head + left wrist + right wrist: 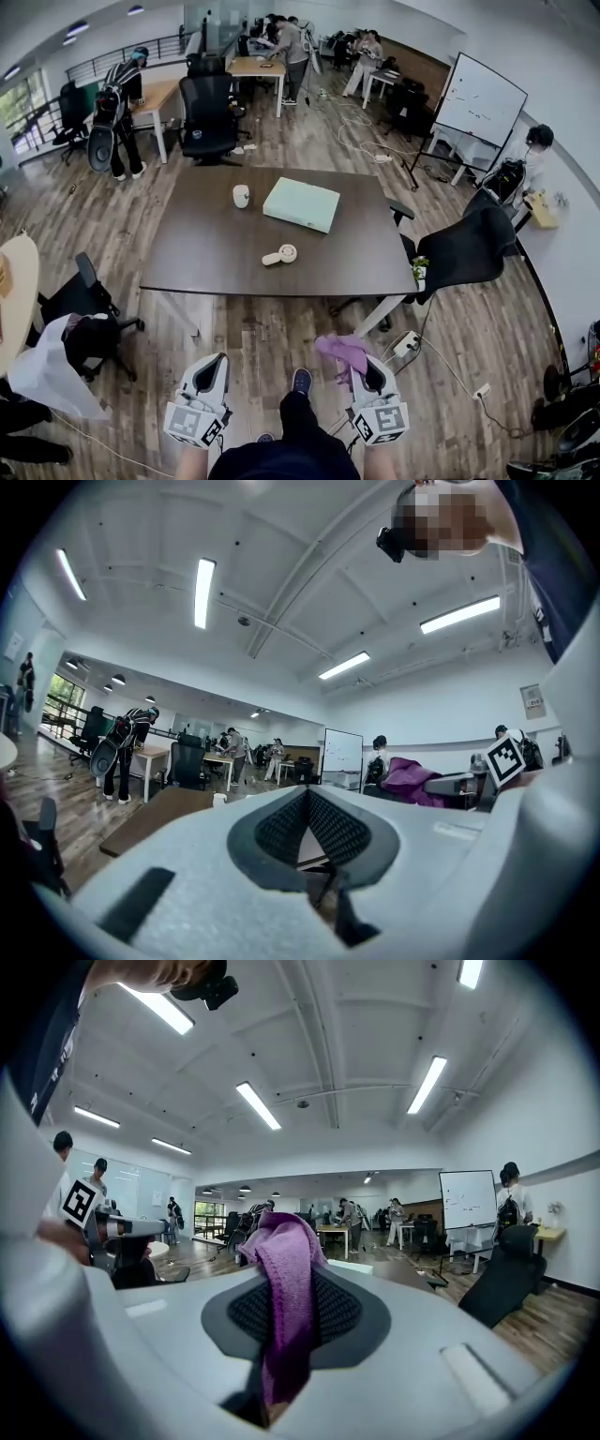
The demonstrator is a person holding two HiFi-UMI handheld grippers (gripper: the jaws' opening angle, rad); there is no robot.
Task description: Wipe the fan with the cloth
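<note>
The fan (279, 254) lies on the dark table (187, 267) — purple cloth (342, 352) in right hand-held gripper (369, 371).

A dark desk (216, 267) fills the centre of the frame, carrying a pale green box (301, 203) and a small white container (241, 195); a whiteboard (480, 99) stands at upper right.

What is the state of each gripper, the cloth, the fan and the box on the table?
Left gripper: jaws shut, empty.
Right gripper: jaws shut on the purple fabric cloth.
Cloth: clamped, draping over the jaws.
Small white handheld fan: lying on the dark rectangular table, untouched.
Pale green flat box: closed, lying flat.
</note>
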